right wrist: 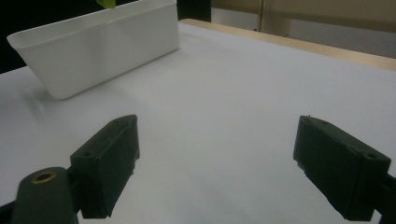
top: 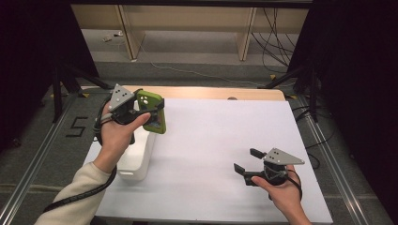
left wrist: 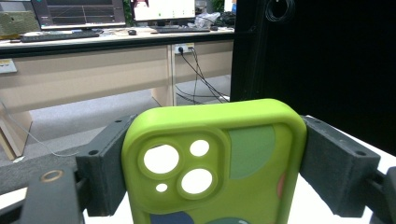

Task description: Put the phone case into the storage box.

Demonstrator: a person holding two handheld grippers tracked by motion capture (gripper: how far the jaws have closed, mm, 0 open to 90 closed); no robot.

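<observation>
My left gripper is shut on a lime-green phone case and holds it in the air above the far end of a white bin at the table's left. In the left gripper view the phone case sits squeezed between both black pads, camera cut-outs facing me. My right gripper rests low over the white table at the near right, jaws wide apart with nothing between them. In the right gripper view the right gripper points across the table toward the white bin.
The white sheet covers most of the table; a wooden strip shows along its far edge. Black curtains stand on both sides. Cables lie on the floor beyond the table.
</observation>
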